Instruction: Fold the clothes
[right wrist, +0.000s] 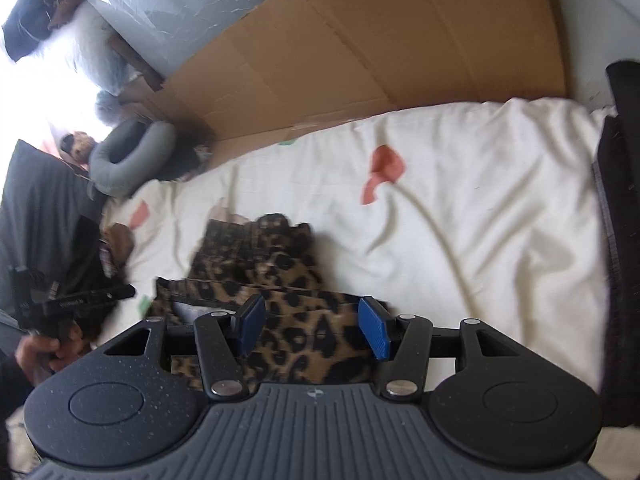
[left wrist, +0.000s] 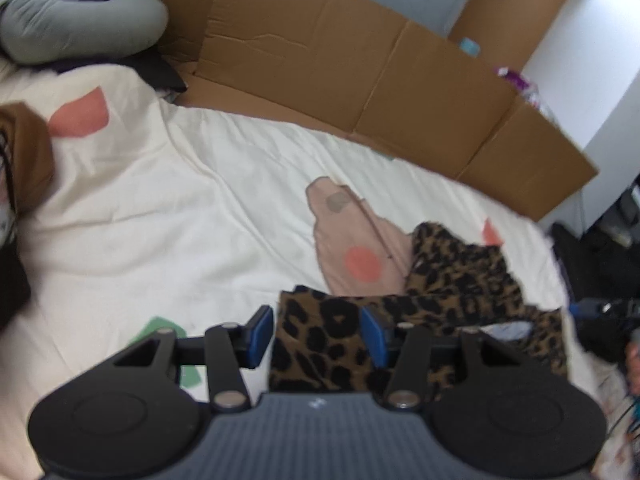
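A leopard-print garment (left wrist: 460, 284) lies bunched on the cream bed cover (left wrist: 160, 216), its waistband edge nearest me. My left gripper (left wrist: 318, 334) is open, its blue pads (left wrist: 262, 330) on either side of one end of the waistband, not closed on it. In the right wrist view the same garment (right wrist: 276, 264) lies in a heap. My right gripper (right wrist: 314, 330) is open over the other end of the waistband, with cloth between its pads (right wrist: 374, 328). The other gripper and the hand holding it show at the left (right wrist: 60, 308).
Flattened cardboard sheets (left wrist: 360, 64) stand along the far side of the bed. A grey neck pillow (left wrist: 80, 20) lies at the head end, with a brown garment (left wrist: 28, 152) at the left edge. Dark items (right wrist: 620, 240) lie along the right bed edge.
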A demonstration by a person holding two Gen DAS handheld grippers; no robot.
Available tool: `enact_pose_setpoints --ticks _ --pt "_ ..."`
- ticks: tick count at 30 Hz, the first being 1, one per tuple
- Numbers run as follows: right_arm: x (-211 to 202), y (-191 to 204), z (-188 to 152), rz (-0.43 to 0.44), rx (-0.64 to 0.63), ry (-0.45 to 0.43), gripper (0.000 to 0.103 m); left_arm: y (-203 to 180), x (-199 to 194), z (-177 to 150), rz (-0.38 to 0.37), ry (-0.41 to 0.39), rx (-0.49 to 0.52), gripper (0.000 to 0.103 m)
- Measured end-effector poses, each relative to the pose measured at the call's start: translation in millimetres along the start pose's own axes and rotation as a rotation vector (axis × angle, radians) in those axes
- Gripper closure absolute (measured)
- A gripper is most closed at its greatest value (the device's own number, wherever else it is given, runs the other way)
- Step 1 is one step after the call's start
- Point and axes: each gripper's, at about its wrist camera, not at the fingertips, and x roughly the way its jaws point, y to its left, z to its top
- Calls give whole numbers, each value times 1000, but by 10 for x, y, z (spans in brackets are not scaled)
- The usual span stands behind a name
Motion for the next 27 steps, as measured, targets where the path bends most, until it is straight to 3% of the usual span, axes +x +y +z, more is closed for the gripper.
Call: enact_pose_setpoints --ticks 7,8,9,14,22,27 --pt "103 -27 -49 -51 -35 28 47 14 199 37 -14 37 55 52" --pt "131 -18 -52 -59 -44 33 58 7 221 40 -20 42 62 54" --pt "158 -9 -55 -66 -54 38 68 -4 242 43 -28 48 69 58" --pt "212 20 -43 -89 -90 46 100 -52 292 54 -42 47 92 103" --pt "62 41 -20 -117 -80 -14 102 97 62 94 -35 -78 -12 103" --pt "92 2 -40 -129 -61 -3 102 82 103 80 -60 -32 13 103"
